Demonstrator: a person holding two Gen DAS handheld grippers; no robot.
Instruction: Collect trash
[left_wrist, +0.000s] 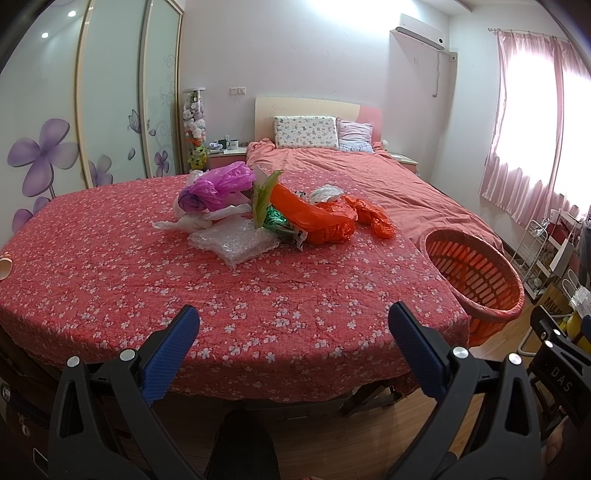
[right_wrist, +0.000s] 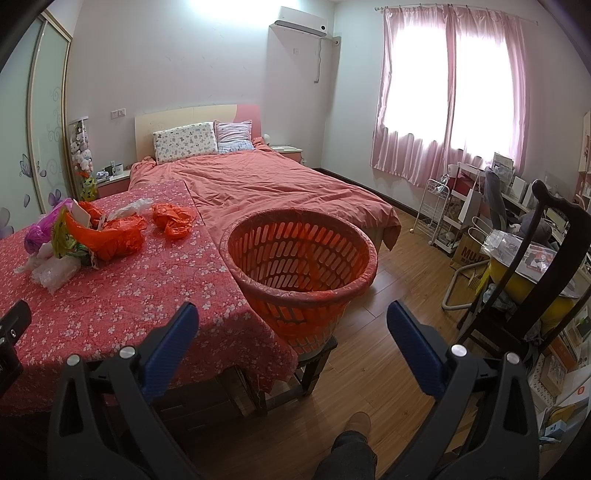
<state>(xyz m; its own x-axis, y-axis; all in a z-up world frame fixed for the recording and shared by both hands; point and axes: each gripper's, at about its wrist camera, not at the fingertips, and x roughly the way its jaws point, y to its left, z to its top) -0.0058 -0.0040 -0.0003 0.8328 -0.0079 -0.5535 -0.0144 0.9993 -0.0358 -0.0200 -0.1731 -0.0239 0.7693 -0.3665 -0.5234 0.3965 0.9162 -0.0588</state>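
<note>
A heap of trash lies on the table with the red flowered cloth (left_wrist: 110, 266): a purple bag (left_wrist: 218, 184), a clear plastic wrap (left_wrist: 236, 243), a big orange bag (left_wrist: 317, 218) and a smaller orange bag (left_wrist: 376, 218). The heap also shows in the right wrist view (right_wrist: 92, 232). An orange slotted basket (right_wrist: 299, 266) stands on a stool at the table's right edge; it also shows in the left wrist view (left_wrist: 476, 277). My left gripper (left_wrist: 293, 321) is open and empty at the table's near edge. My right gripper (right_wrist: 291, 321) is open and empty, in front of the basket.
A bed (right_wrist: 277, 184) with a pink cover lies behind the table. A dark wooden chair (right_wrist: 546, 266) and cluttered racks (right_wrist: 443, 214) stand at the right on the wood floor. A wardrobe (left_wrist: 55, 129) with flower doors lines the left wall.
</note>
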